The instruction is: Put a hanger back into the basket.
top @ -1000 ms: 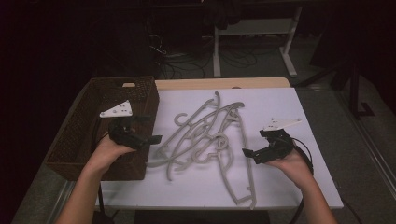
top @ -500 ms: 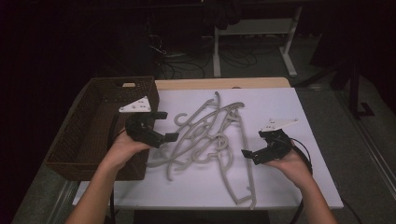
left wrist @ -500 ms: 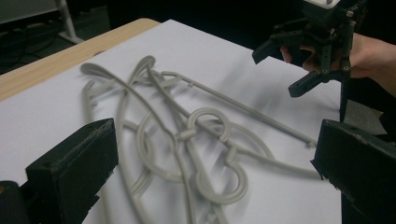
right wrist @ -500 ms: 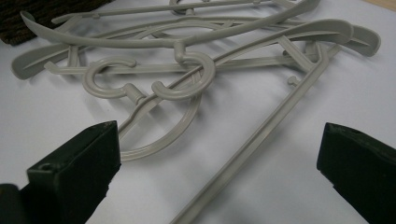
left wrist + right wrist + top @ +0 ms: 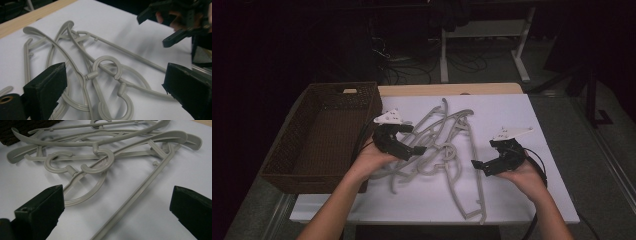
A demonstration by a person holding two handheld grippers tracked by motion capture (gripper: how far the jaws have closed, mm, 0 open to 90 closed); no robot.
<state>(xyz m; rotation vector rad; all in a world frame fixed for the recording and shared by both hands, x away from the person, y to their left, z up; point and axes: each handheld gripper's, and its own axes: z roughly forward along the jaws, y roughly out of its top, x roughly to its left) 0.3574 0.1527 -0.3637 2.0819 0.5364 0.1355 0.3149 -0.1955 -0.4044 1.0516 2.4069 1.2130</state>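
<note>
Left hand-held gripper (image 5: 413, 148) has swung from the basket (image 5: 319, 132) over to the grey hangers (image 5: 447, 150) tangled mid-worktop (image 5: 532, 200), jaws just closing slightly, still wide, nothing gripped. Right hand-held gripper (image 5: 478, 166) parked open, empty. Approach step; next: seat jaws round one hanger, clamp.

A dark room surrounds the white-topped bench (image 5: 512, 200). Beyond its far edge, a white-legged desk frame (image 5: 484, 45) stands over tangled floor cables (image 5: 412, 65).

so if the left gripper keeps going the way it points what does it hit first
Most likely the tangled grey hangers: the left gripper has open jaws aimed at their looped hooks, nothing between. Depth is hard to judge.
</note>
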